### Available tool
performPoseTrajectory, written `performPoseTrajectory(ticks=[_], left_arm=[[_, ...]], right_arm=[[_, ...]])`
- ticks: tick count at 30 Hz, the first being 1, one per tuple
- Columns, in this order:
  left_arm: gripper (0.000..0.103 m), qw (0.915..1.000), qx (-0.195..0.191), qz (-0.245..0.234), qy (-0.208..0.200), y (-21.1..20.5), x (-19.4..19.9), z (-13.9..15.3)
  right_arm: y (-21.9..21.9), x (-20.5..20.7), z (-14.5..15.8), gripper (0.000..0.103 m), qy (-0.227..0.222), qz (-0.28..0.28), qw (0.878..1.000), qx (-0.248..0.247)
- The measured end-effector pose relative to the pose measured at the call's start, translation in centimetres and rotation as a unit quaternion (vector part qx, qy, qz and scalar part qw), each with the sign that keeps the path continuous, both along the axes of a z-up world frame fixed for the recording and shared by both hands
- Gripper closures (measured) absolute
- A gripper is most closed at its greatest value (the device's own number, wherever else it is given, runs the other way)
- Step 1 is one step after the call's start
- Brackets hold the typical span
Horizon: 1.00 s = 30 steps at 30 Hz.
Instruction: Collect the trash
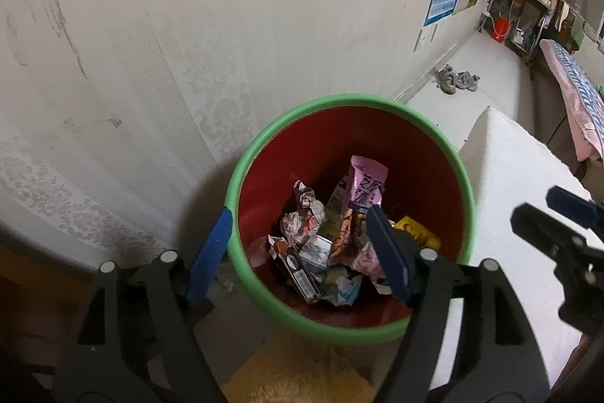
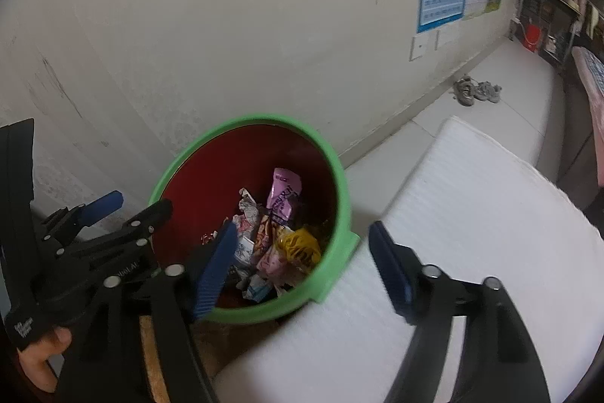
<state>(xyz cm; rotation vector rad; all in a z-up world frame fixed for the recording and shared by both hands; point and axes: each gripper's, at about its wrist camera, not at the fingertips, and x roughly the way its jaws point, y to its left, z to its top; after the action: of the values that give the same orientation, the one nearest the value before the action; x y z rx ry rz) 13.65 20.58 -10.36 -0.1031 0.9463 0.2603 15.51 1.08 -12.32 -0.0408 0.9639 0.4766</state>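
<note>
A red bin with a green rim [image 1: 264, 142] [image 2: 339, 176] stands against the wall and holds several pieces of trash: a pink wrapper [image 1: 368, 186] [image 2: 283, 191], crumpled paper [image 1: 305, 214], a yellow wrapper [image 1: 419, 231] [image 2: 300, 244]. My left gripper [image 1: 298, 252] hangs over the bin, open, one blue finger outside the rim and one over the trash, nothing between them. My right gripper [image 2: 305, 270] is open too, straddling the bin's right rim, its pads [image 2: 215, 263] bare. The right gripper [image 1: 562, 225] shows at the left wrist view's right edge, the left gripper [image 2: 124, 206] at the right wrist view's left.
A white foam slab [image 1: 521, 199] [image 2: 472, 233] lies right of the bin. Something yellow-brown [image 1: 298, 372] sits just below the bin. A pair of shoes [image 2: 475, 91] lies by the wall farther off. A hand [image 2: 41, 357] grips the left tool.
</note>
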Motion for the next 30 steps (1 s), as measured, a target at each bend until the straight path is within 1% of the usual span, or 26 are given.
performPoseTrajectory(ticks=[1, 3, 5, 6, 8, 9, 11, 13, 14, 15, 17, 18, 19, 21, 23, 24, 26, 30], left_arm=[[0.024, 1.0000, 0.000, 0.001, -0.004, -0.2, -0.3, 0.4], [0.021, 0.9998, 0.001, 0.003, -0.019, -0.8, -1.3, 1.5], [0.015, 0.9992, 0.003, 0.005, -0.040, -1.8, -2.5, 3.1], [0.011, 0.9988, 0.003, 0.006, -0.049, -2.2, -2.9, 3.7], [0.008, 0.9965, 0.004, 0.007, -0.083, -3.3, -4.3, 5.7], [0.006, 0.9955, 0.006, 0.008, -0.095, -3.7, -4.8, 6.4], [0.006, 0.9910, 0.015, 0.009, -0.133, -5.0, -6.4, 8.4], [0.006, 0.9857, 0.026, 0.007, -0.166, -6.2, -7.6, 10.0], [0.006, 0.9827, 0.034, 0.006, -0.182, -6.7, -8.2, 10.8], [0.005, 0.9769, 0.051, 0.006, -0.208, -7.6, -9.1, 11.9], [0.005, 0.9680, 0.079, 0.009, -0.238, -8.9, -10.2, 13.3], [0.005, 0.9653, 0.087, 0.009, -0.246, -9.3, -10.5, 13.8], [0.005, 0.9624, 0.094, 0.008, -0.255, -9.9, -10.9, 14.3], [0.005, 0.9597, 0.108, 0.014, -0.259, -11.0, -11.2, 15.0], [0.005, 0.9558, 0.128, 0.017, -0.264, -12.4, -11.5, 15.6], [0.005, 0.9541, 0.132, 0.014, -0.268, -12.9, -11.7, 15.7], [0.005, 0.9508, 0.139, 0.002, -0.277, -14.2, -12.1, 16.0], [0.005, 0.9535, 0.129, -0.032, -0.271, -16.0, -12.5, 16.6]], right_arm=[[-0.8, -0.6, 0.3, 0.030, -0.003, -0.003, 1.000, 0.007], [-2.3, -1.7, 1.1, 0.027, -0.010, -0.010, 1.000, 0.019], [-4.3, -3.5, 2.3, 0.018, -0.029, -0.021, 0.999, 0.036], [-5.1, -4.3, 2.9, 0.016, -0.038, -0.026, 0.998, 0.043], [-7.2, -6.1, 4.3, 0.009, -0.066, -0.039, 0.995, 0.059], [-7.9, -6.7, 5.0, 0.008, -0.078, -0.044, 0.994, 0.065], [-9.5, -8.5, 6.4, 0.007, -0.111, -0.056, 0.989, 0.079], [-11.2, -10.7, 8.1, 0.007, -0.159, -0.068, 0.980, 0.097], [-11.9, -12.0, 8.9, 0.007, -0.190, -0.078, 0.973, 0.105], [-12.7, -13.3, 9.7, 0.007, -0.223, -0.090, 0.964, 0.108], [-13.8, -15.5, 10.7, 0.007, -0.276, -0.112, 0.948, 0.110], [-14.4, -16.4, 11.1, 0.007, -0.294, -0.120, 0.941, 0.112], [-14.8, -16.8, 11.1, 0.007, -0.298, -0.126, 0.940, 0.111], [-15.8, -17.7, 10.3, 0.007, -0.297, -0.143, 0.938, 0.103], [-16.6, -18.3, 10.0, 0.007, -0.305, -0.158, 0.935, 0.082], [-16.8, -18.4, 9.8, 0.007, -0.300, -0.160, 0.938, 0.070], [-17.3, -18.8, 9.6, 0.007, -0.294, -0.159, 0.940, 0.071], [-18.5, -20.1, 9.2, 0.007, -0.291, -0.173, 0.938, 0.071]])
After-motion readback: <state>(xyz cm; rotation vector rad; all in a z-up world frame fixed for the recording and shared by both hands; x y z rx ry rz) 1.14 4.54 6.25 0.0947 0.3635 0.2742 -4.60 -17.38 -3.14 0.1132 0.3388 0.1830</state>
